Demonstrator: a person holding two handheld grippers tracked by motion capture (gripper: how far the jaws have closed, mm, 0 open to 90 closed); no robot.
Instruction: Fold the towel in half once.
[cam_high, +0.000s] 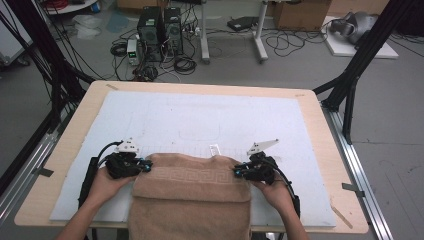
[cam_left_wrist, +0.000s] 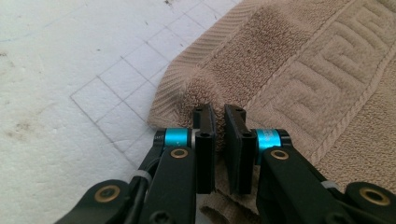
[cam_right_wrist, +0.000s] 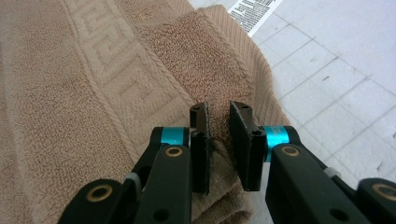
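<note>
1 towel (cam_high: 192, 192), 2 grippers: L (cam_high: 148, 165), R (cam_high: 236, 172), 1 table (cam_high: 320, 125), 1 white mat (cam_high: 200, 117), 1 label tag (cam_high: 215, 149)

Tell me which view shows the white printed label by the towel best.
The right gripper view: the label lies at the top edge, beside the towel corner, its print lines visible though unreadable. The high view shows it as a small white strip at the towel's far edge. The left gripper view gives towel and white mat.
</note>
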